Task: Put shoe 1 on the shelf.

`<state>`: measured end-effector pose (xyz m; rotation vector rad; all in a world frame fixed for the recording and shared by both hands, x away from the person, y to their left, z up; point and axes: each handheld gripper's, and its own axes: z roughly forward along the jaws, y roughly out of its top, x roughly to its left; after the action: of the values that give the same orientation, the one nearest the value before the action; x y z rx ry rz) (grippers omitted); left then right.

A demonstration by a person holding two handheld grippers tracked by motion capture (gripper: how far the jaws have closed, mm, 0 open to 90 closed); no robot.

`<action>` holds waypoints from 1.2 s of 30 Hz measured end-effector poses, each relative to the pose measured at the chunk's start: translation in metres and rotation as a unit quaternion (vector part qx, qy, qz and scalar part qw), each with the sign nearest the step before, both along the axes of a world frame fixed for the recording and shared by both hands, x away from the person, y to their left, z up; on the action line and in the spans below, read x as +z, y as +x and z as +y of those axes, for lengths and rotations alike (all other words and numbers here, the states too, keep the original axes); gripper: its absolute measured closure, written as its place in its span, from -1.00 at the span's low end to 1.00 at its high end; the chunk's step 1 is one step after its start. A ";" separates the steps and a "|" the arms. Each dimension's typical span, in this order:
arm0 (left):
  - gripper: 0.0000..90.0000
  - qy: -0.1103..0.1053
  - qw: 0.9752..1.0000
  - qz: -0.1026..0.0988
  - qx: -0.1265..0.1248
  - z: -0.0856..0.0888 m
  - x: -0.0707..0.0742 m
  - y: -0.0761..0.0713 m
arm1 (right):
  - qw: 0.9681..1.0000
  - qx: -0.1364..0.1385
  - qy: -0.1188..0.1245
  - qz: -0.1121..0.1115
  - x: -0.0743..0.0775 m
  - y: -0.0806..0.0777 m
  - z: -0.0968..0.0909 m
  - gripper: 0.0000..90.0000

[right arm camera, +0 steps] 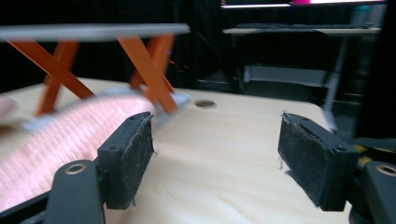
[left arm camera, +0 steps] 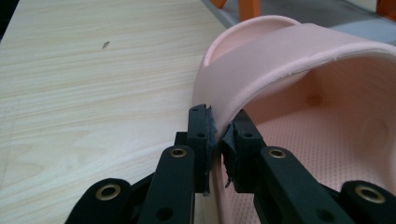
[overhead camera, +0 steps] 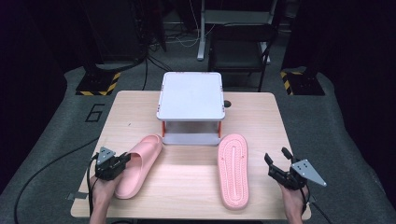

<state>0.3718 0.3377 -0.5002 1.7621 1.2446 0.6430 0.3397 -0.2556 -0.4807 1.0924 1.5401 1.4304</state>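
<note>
- The left gripper [overhead camera: 122,160] has its jaws pressed together on the upright pink slipper [overhead camera: 138,164], pinching the thin edge of the strap where it meets the sole's side.
- In the left gripper view the two black pads [left arm camera: 204,140] squeeze that strap edge [left arm camera: 224,122] between them, one pad on the outer face and one on the inner.
- The upright pink slipper [left arm camera: 299,93] opens ahead and to the right of these jaws in that view, its dotted footbed running off past the right-hand jaw; bare wood of the table [left arm camera: 93,84] lies to the left of them.
- The right gripper [overhead camera: 275,164] has its jaws spread wide, with nothing between them.
- In the right gripper view, bare table [right arm camera: 219,154] lies between the pads [right arm camera: 133,154].
- The overturned pink slipper [overhead camera: 233,170] lies sole up on the table [overhead camera: 187,196], just to the left of the right gripper and apart from it in the high view.
- In the right gripper view this overturned slipper [right arm camera: 60,140] shows blurred, beyond and beside the left-hand jaw.
- A small white rack [overhead camera: 190,100] on orange legs stands beyond both grippers, toward the far edge of the table; the toes of both slippers point at it.
- Its crossed orange legs [right arm camera: 149,70] rise ahead of the right gripper's jaws, to their left.
</note>
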 end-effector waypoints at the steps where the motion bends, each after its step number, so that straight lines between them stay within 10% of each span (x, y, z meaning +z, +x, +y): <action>1: 0.79 0.000 1.000 -0.002 0.000 -0.003 0.001 0.000 | 1.000 0.013 0.008 0.002 0.009 0.005 0.005 -0.42; 16: 0.78 0.006 1.000 -0.017 0.008 -0.065 0.017 0.023 | 0.986 0.154 -0.052 0.019 0.103 0.109 0.131 -0.44; 28: 0.78 -0.003 1.000 -0.003 0.031 -0.100 0.011 0.056 | 0.977 0.180 -0.082 0.080 0.087 0.154 0.171 -0.44; 36: 0.78 -0.010 0.997 -0.009 0.070 -0.127 0.013 0.082 | 0.980 0.167 -0.057 0.096 0.082 0.161 0.172 -0.44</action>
<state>0.4543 0.2106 -0.4873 1.6602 1.3662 0.7213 0.5010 -0.0839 -0.3992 0.9563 1.9938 1.4654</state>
